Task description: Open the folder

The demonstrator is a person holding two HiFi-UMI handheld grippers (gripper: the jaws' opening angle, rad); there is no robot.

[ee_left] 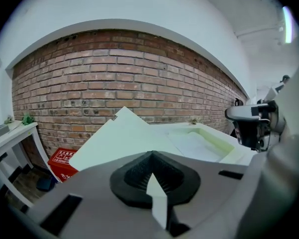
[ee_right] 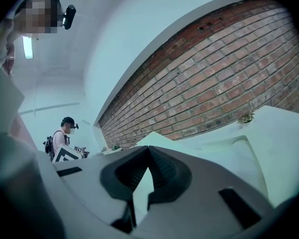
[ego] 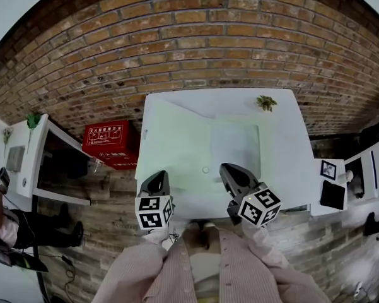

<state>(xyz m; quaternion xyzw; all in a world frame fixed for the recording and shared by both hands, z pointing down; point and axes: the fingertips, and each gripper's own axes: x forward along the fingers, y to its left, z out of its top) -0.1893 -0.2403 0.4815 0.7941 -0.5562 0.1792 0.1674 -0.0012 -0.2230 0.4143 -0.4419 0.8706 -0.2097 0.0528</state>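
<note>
The raised folder cover (ego: 176, 137) blocks the left half of the table (ego: 290, 156); the right side gives passage up to the small plant (ego: 265, 102).

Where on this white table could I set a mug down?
Bare white table runs along the right edge, right of the open pale green folder and nearer than the small potted plant. The left side is crowded by the raised folder cover.

The red box (ego: 111, 142) carries white print, too small to read.
</note>
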